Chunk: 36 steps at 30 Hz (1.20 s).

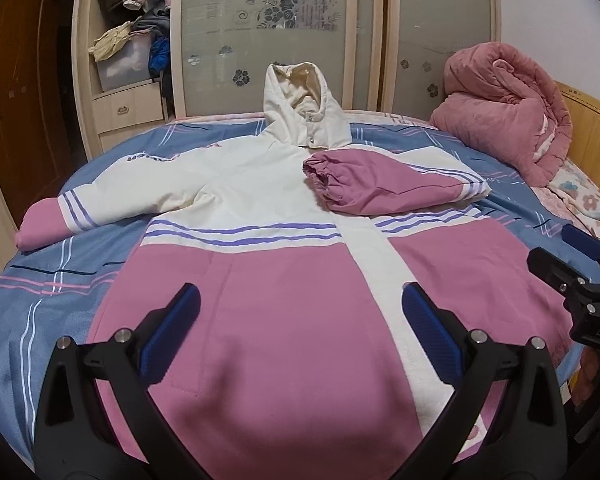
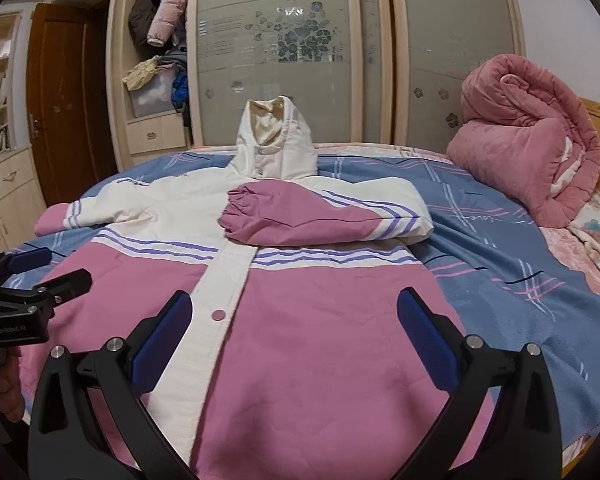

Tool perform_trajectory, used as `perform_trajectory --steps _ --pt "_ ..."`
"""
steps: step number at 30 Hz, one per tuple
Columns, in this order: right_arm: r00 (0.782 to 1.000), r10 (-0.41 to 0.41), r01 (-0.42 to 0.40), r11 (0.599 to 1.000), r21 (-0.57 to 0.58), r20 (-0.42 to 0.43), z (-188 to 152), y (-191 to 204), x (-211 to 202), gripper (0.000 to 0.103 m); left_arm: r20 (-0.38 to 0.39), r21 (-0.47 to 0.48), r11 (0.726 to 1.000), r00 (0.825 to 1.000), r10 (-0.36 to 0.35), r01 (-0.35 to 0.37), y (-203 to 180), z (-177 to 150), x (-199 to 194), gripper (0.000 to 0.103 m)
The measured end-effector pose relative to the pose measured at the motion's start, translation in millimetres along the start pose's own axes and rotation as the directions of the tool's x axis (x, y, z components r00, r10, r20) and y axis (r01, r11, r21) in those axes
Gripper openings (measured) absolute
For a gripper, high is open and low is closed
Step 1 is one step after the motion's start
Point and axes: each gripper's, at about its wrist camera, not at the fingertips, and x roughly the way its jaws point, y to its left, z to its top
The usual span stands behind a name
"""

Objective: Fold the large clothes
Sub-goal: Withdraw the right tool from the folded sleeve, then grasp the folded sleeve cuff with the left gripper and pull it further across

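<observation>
Left gripper (image 1: 300, 312) and right gripper (image 2: 296, 320) both hover over the near hem area of the jacket (image 1: 284, 288), jaws spread wide, holding nothing; neither pad looks to be touching cloth. Each one shows at the edge of the other's view, so they sit side by side, left over the jacket's left half, right over its right half.

Jacket lies front up, flat on the bed (image 1: 44, 308), hood (image 1: 300, 108) at the far edge against the wardrobe (image 1: 260, 32).

Progress, my read: early.
- Done: right sleeve (image 1: 371, 184) folded across the chest, cuff near the centre placket.
- Left to do: left sleeve (image 1: 84, 208) lies spread out to the far left, cuff out on the sheet. Body not folded at all, hood not tucked.

Rolled pink quilt (image 1: 507, 128) sits far right, well apart from the jacket, not in the way.
</observation>
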Motion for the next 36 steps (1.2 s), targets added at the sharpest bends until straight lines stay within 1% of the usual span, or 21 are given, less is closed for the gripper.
perform_trajectory --steps 4,7,9,11,13,14,17,18,20,23,25,26,28,29,30,31,32,33,34,35,36 --pt "0.999 0.038 -0.039 0.998 0.050 0.012 5 -11 -5 0.102 -0.024 -0.017 0.999 0.999 -0.028 0.028 -4 6 0 0.101" --pt "0.999 0.028 -0.032 0.994 0.106 0.036 10 -28 -11 0.102 -0.069 -0.019 1.000 0.997 -0.022 0.020 -6 17 11 0.101" --pt "0.999 0.022 -0.029 0.988 0.149 0.048 12 -41 -13 0.102 -0.098 -0.029 0.998 0.993 -0.064 0.061 -7 30 22 0.101" --pt "0.998 0.022 -0.031 0.983 0.183 0.052 13 -51 -14 0.102 -0.123 -0.012 0.997 0.989 -0.081 0.080 -13 46 38 0.101" --pt "0.998 0.017 -0.028 0.977 0.211 0.054 13 -60 -15 0.102 -0.163 0.009 0.995 0.982 -0.094 0.097 -19 68 62 0.101" --pt "0.998 0.014 -0.026 0.974 0.223 0.054 14 -64 -15 0.102 -0.182 0.021 0.996 0.980 -0.087 0.092 -22 80 78 0.101" --pt "0.998 0.013 -0.027 0.965 0.261 0.056 13 -75 -15 0.102 -0.231 0.029 0.994 0.968 -0.096 0.105 -28 105 118 0.101" --pt "0.998 0.013 -0.028 0.963 0.268 0.056 13 -77 -15 0.102 -0.249 0.048 0.993 0.964 -0.092 0.107 -33 114 140 0.101" --pt "0.999 0.013 -0.027 0.961 0.275 0.052 13 -80 -14 0.102 -0.269 0.056 0.996 0.962 -0.055 0.073 -35 123 166 0.101" --pt "0.999 0.020 -0.031 0.957 0.290 0.042 12 -83 -12 0.102 -0.289 0.002 0.998 0.956 -0.059 0.062 -32 132 205 0.101" --pt "0.999 0.024 -0.034 0.954 0.297 0.036 11 -85 -10 0.102 -0.309 -0.038 0.997 0.948 -0.072 0.064 -29 136 228 0.101" --pt "0.999 0.028 -0.036 0.953 0.300 0.034 11 -86 -9 0.102 -0.325 -0.065 0.996 0.943 -0.073 0.054 -27 137 241 0.099" --pt "0.999 0.032 -0.040 0.951 0.307 0.032 11 -88 -6 0.102 -0.361 -0.105 0.993 0.929 -0.084 0.049 -24 136 257 0.083" --pt "0.999 0.035 -0.042 0.950 0.309 0.030 12 -88 -5 0.102 -0.396 -0.137 0.990 0.914 -0.093 0.042 -22 134 270 0.063" --pt "0.999 0.037 -0.044 0.949 0.311 0.028 12 -88 -4 0.102 -0.417 -0.153 0.988 0.904 -0.095 0.033 -22 131 276 0.052" --pt "0.999 0.039 -0.045 0.949 0.312 0.026 12 -89 -2 0.102 -0.441 -0.171 0.985 0.892 -0.097 0.022 -21 128 283 0.052" --pt "0.999 0.041 -0.047 0.948 0.314 0.024 13 -89 -1 0.102 -0.456 -0.189 0.982 0.884 -0.102 0.016 -20 126 288 0.046" --pt "0.999 0.044 -0.049 0.948 0.316 0.023 13 -89 0 0.102 -0.454 -0.201 0.979 0.883 -0.115 0.024 -21 125 291 0.038" --pt "0.999 0.047 -0.052 0.947 0.317 0.023 14 -89 0 0.102 -0.442 -0.196 0.980 0.890 -0.109 0.023 -22 127 291 0.036" --pt "0.999 0.048 -0.053 0.947 0.317 0.024 14 -88 1 0.102 -0.419 -0.185 0.982 0.903 -0.099 0.022 -23 130 289 0.025" --pt "0.998 0.050 -0.055 0.947 0.317 0.024 14 -88 1 0.102 -0.381 -0.169 0.985 0.921 -0.086 0.022 -24 135 284 0.020"
